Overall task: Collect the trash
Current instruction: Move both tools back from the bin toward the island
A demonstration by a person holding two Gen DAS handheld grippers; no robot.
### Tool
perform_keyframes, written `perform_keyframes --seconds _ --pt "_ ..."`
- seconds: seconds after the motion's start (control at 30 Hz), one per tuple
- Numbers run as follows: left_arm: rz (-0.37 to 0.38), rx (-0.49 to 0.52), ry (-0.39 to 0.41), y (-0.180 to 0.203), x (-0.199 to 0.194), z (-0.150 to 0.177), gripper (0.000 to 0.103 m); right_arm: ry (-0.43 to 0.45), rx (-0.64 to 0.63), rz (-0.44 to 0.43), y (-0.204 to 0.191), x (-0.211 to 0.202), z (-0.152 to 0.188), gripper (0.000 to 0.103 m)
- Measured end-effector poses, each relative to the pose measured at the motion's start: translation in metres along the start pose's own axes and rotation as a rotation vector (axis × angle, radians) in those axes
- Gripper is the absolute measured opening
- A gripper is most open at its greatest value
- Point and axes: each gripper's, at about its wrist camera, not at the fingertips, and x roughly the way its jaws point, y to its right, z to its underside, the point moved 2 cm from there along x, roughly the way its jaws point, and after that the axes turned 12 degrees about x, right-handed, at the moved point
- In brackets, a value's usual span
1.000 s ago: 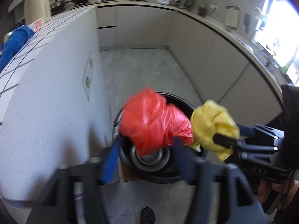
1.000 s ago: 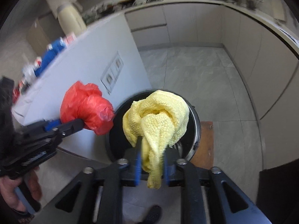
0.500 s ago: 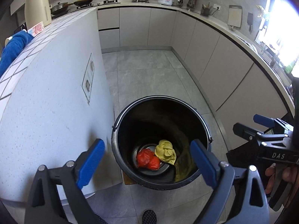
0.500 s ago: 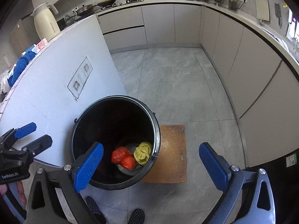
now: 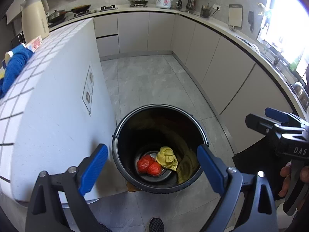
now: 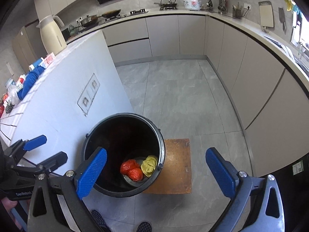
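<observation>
1. Blue-padded left tongs [image 5: 152, 166] are spread wide and hold nothing, poised above the black bin [image 5: 123, 135].
2. Right tongs [image 6: 156, 168] gape likewise, empty, above the bin's right edge.
3. Below both, on the bin's bottom, the red bag [image 5: 148, 166] lies touching the yellow cloth [image 5: 166, 157].
4. Beside the bin stands the white table [image 5: 50, 104].
</observation>
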Motion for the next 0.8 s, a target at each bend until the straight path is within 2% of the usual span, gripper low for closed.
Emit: perform_keyframes --seconds 0.3,0.47,0.63,0.7,0.8 --pt "0.008 0.013 0.053 -0.009 -0.038 -0.015 0.095 0.08 0.013 -0.035 -0.019 -0.045 -0.018 0.103" --pt "-0.011 -0.007 0.085 -0.029 -0.064 -0.021 0.095 0.151 -0.008 -0.076 -0.05 -0.072 -0.03 0.103" --pt "-0.094 -0.056 0.124 -0.071 -0.095 -0.015 0.095 0.268 -0.04 -0.165 -0.099 -0.094 -0.038 0.103" --pt "-0.127 -0.085 0.138 -0.092 -0.107 -0.01 0.095 0.268 -0.067 -0.199 -0.121 -0.096 -0.038 0.103" --pt "-0.17 -0.157 0.173 -0.136 -0.127 0.009 0.095 0.24 -0.122 -0.201 -0.162 -0.093 -0.034 0.103"
